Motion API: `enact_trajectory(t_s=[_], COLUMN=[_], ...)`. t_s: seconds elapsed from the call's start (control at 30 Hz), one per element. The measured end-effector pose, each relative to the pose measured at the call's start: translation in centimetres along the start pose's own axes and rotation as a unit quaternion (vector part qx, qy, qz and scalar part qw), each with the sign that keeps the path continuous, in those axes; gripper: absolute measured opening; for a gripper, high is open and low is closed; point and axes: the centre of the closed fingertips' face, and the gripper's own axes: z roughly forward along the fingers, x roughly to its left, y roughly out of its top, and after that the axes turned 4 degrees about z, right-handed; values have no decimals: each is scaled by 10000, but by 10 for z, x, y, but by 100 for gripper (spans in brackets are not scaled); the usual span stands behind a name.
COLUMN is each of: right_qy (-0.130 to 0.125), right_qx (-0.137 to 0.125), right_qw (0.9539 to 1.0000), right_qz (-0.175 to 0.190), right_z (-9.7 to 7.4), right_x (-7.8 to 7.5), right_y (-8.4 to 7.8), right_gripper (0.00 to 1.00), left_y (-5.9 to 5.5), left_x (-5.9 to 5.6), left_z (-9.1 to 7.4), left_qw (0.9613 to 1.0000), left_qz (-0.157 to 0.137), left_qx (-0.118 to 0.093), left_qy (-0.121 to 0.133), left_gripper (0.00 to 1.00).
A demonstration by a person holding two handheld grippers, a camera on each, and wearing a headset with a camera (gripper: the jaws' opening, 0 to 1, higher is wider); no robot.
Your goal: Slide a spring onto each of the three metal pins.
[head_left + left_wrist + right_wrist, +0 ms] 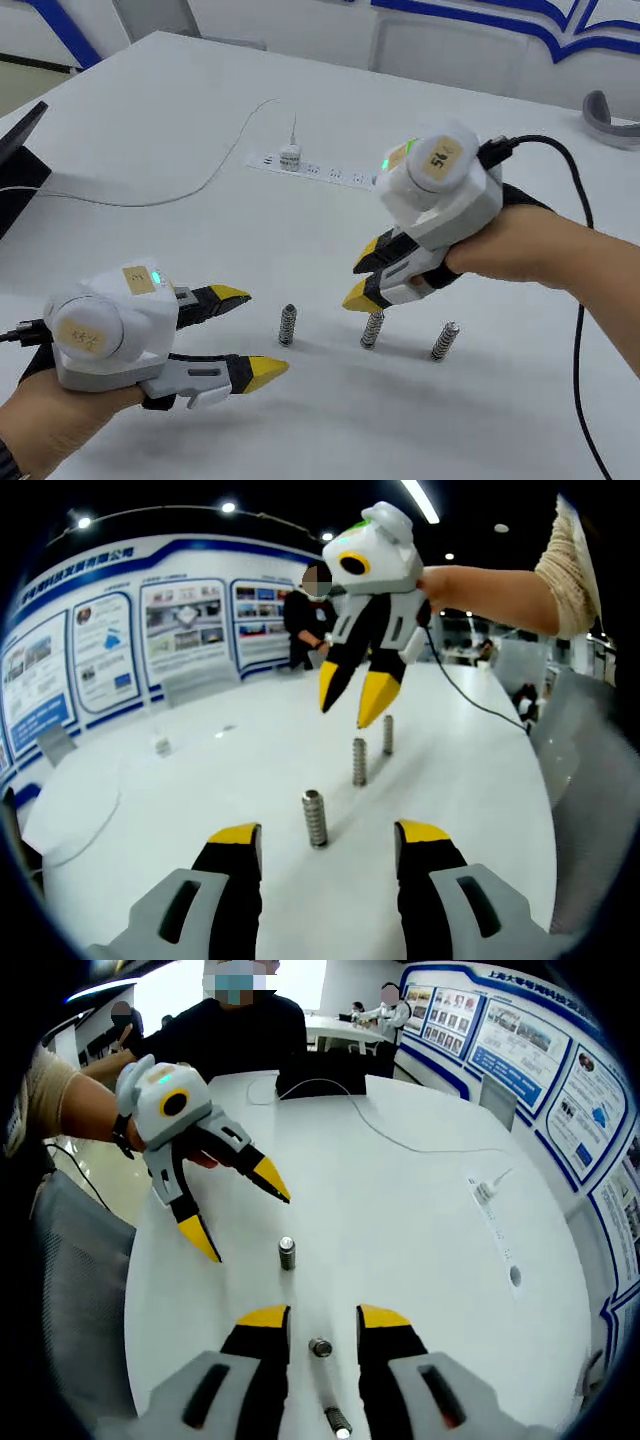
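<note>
Springs in the head view stand in a row on the white table (200, 120): left spring (287, 325), middle spring (372, 329) and right spring (444, 341), the last leaning. The right gripper (360, 275) hovers just above the middle spring, jaws a little apart and empty. The left gripper (262, 331) hangs at near left, jaws wide and empty.

In the left gripper view, the left spring stands just beyond the gap between that gripper's parted jaws, untouched.

In the right gripper view, the middle spring's top sits between that gripper's jaws, clear of both.

Judgement: each coil appears to be on a pin, though how fully seated cannot be told. Descend straight along the pin axis and close lightly. Avoid any sideways push that could tip it.
</note>
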Motion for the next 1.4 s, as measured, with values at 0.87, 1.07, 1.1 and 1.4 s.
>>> enact_trajectory(t_s=[0.87,1.07,1.1,1.4], right_qy=[-747,-763,-782,-850], right_qx=[-1146,-1488,-1593,-1889], right_qw=[9804,9768,9748,9685], right_qz=[1420,1341,1353,1380], right_z=[-63,-64,-65,-62], right_x=[-9,-3,-2,6], right_y=[-94,-99,-99,-112], right_gripper=[39,46,49,62], left_y=[6,7,6,4], left_x=[1,0,-1,-3], left_z=[0,-2,-2,-5], left_qw=[10000,10000,10000,9999], left_qz=[38,35,42,-4], left_qx=[41,53,64,88], left_qy=[-30,-4,3,56], left_gripper=[60,61,62,65])
